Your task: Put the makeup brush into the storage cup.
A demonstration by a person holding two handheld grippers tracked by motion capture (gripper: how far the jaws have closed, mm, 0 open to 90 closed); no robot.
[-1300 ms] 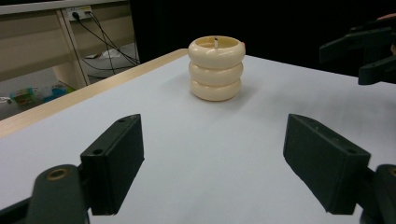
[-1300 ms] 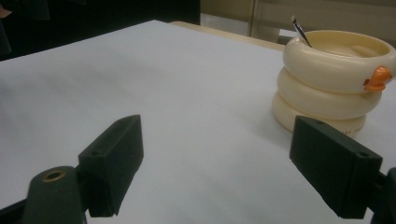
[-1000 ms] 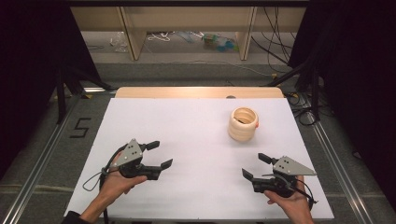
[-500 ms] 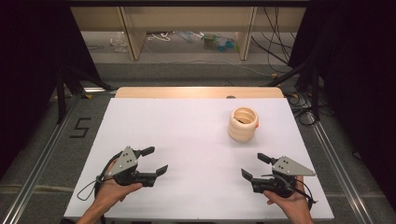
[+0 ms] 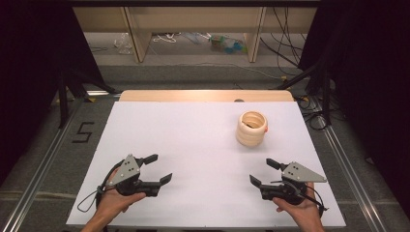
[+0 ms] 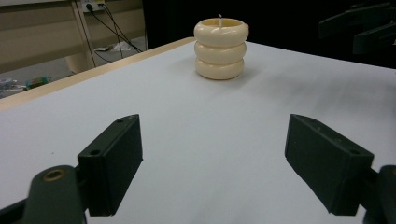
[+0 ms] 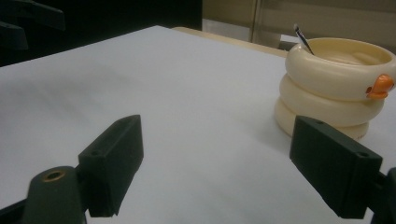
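Honestly, with both the left claw (image 5: 159, 169) and right claw (image 5: 261, 172) spread wide and empty, the ringed cream cup (image 5: 252, 129) could easily be knocked over if it's approached too low.

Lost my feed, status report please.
Left claw open, right claw open, both empty. Cream ringed cup upright, untouched. Table between is bare.

The high view looks forward and down over the white worktop (image 5: 203, 145); both gripper views skim low across it, sharing the cream ringed candle holder (image 6: 220, 48).
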